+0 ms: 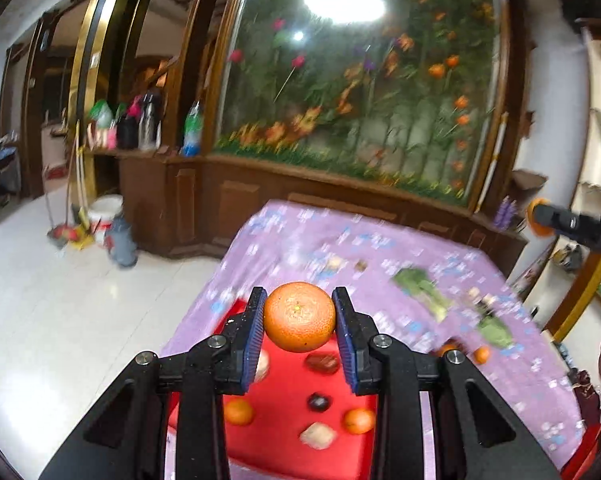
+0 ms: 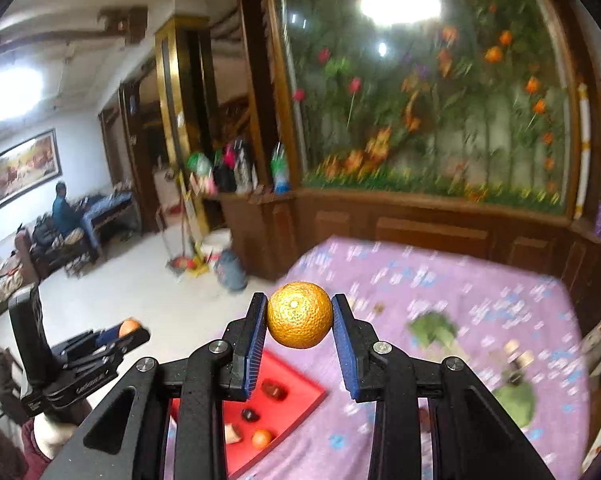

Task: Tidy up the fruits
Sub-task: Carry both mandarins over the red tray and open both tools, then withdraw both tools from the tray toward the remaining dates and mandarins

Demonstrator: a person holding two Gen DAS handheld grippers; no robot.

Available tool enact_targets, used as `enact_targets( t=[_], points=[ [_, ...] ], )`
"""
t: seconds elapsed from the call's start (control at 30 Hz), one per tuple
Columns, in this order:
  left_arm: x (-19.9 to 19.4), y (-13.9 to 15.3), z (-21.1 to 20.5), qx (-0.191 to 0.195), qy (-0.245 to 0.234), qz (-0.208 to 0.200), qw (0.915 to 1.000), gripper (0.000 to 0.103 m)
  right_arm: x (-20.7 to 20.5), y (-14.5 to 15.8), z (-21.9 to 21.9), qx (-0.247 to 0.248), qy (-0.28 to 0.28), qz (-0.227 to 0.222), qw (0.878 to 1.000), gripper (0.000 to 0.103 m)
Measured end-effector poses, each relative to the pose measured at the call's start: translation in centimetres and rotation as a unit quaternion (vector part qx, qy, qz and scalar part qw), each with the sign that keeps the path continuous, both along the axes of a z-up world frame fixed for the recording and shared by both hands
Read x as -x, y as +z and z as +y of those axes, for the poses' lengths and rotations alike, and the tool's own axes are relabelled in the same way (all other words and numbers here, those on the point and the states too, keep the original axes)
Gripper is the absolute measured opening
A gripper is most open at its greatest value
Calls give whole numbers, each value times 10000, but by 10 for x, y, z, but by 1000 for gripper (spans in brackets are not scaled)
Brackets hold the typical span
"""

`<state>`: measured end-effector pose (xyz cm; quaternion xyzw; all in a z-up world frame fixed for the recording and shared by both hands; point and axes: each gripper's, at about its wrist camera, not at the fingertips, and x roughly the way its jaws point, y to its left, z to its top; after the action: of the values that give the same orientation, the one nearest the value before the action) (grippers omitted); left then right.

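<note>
My left gripper [image 1: 299, 316] is shut on an orange [image 1: 299, 317] and holds it in the air above the red tray [image 1: 284, 452]. The tray holds two small oranges [image 1: 238, 411], a dark fruit [image 1: 318, 402], a reddish fruit [image 1: 322, 364] and a pale one [image 1: 317, 435]. My right gripper [image 2: 299, 314] is shut on another orange [image 2: 299, 315], held above the purple tablecloth [image 2: 480, 300] just right of the tray [image 2: 300, 394]. Each gripper shows in the other's view, the right one [image 1: 540, 218] and the left one [image 2: 130, 330], each with its orange.
Green leafy vegetables [image 1: 420, 286] [image 2: 434, 330] and small blurred items lie on the tablecloth to the right. Two small oranges [image 1: 480, 355] sit near the tray's right side. A wooden cabinet [image 2: 420, 236] with a flower mural stands behind the table. White floor lies to the left.
</note>
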<state>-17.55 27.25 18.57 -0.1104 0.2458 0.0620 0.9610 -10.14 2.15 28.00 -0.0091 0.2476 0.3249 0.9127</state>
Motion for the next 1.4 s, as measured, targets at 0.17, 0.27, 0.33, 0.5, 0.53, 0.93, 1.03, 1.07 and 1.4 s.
enact_targets(
  t=[0.17, 0.27, 0.33, 0.5, 0.53, 0.93, 1.03, 1.07, 1.4],
  points=[
    [-28, -61, 12, 189, 136, 650, 9976, 32, -39, -99, 53, 333, 323, 978, 9941, 35],
    [-40, -94, 15, 220, 188, 1006, 9945, 32, -53, -152, 78, 617, 457, 1374, 9875, 36],
    [-49, -112, 14, 254, 202, 1220, 9920, 32, -57, -183, 90, 767, 531, 1623, 9823, 36],
    [-59, -129, 12, 220, 241, 1420, 9893, 32, -70, -227, 114, 1001, 669, 1964, 9731, 36],
    [-61, -130, 12, 210, 260, 1442, 9890, 32, -72, -230, 116, 1021, 681, 1991, 9723, 36],
    [-58, -123, 20, 461, 492, 1326, 9889, 50, -71, -243, 132, 1110, 747, 2001, 9706, 50],
    [-53, -116, 20, 515, 512, 1236, 9897, 55, -68, -237, 130, 1103, 737, 1876, 9733, 53],
    [-52, -114, 20, 517, 523, 1218, 9898, 56, -67, -236, 129, 1088, 738, 1868, 9736, 53],
    [-27, -89, 22, 776, 680, 972, 9899, 68, -63, -205, 53, 528, 213, 1814, 9818, 54]
  ],
)
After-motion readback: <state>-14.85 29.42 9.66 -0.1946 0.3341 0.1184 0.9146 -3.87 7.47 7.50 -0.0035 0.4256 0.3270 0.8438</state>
